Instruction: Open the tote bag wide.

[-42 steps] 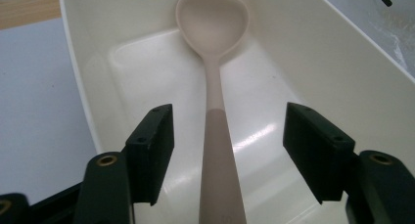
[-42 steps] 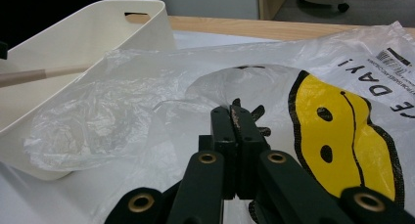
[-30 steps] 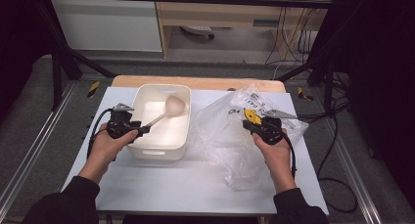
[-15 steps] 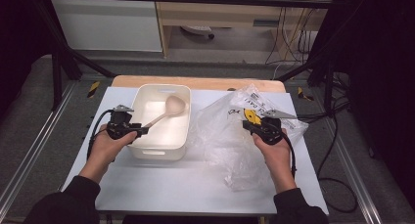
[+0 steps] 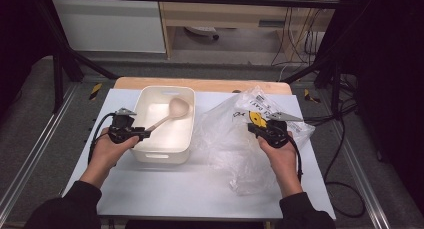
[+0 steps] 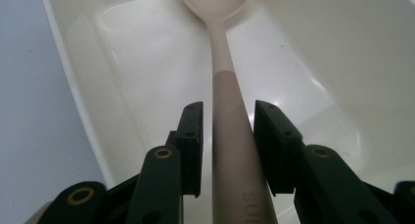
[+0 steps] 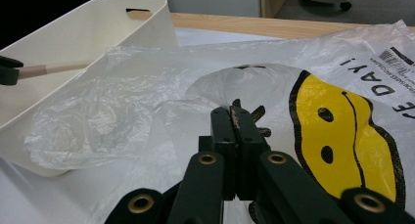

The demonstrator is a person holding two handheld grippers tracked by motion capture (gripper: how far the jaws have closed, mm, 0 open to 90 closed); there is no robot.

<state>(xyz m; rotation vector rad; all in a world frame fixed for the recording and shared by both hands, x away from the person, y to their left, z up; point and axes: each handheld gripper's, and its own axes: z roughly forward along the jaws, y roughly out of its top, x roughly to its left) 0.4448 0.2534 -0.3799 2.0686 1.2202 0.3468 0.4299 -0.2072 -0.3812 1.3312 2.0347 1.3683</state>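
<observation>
Spoon (image 5: 168,115): lying slantwise in the white tub (image 5: 150,150), bowl end toward the far wall, handle rising over the near-left rim; in the left gripper view its stem is running straight up between the two black jaws
Left gripper (image 5: 141,134): its jaws have just been closing around the spoon handle; a sliver of gap is showing on each side, so the pads are bracketing it rather than pinching it, as far as the left gripper view tells
Why there: the handle is the one part sticking up clear of the tub wall, so it is probably offering the easiest place to take hold
Right gripper (image 7: 234,117): jaws clenched flat together on a fold of the plastic bag (image 5: 235,139), seemingly keeping the loose film in hand
Bag: lying crumpled on the counter (image 5: 170,189), just beside the tub and lapping against its right wall, a yellow smiley face (image 7: 342,141) and black lettering printed on it
Spoon material: smooth, matt, pale beige, looking like plastic or silicone; round shallow bowl, slim stem thickening toward the grip, raised lettering near the end
Tub: glossy cream plastic, rectangular, rounded corners, a slot handle cut in the end wall
Bag texture: thin, clear, wrinkled film, catching light in its creases
Counter: pale, flat, matt sheet, a wooden edge showing at the far side
</observation>
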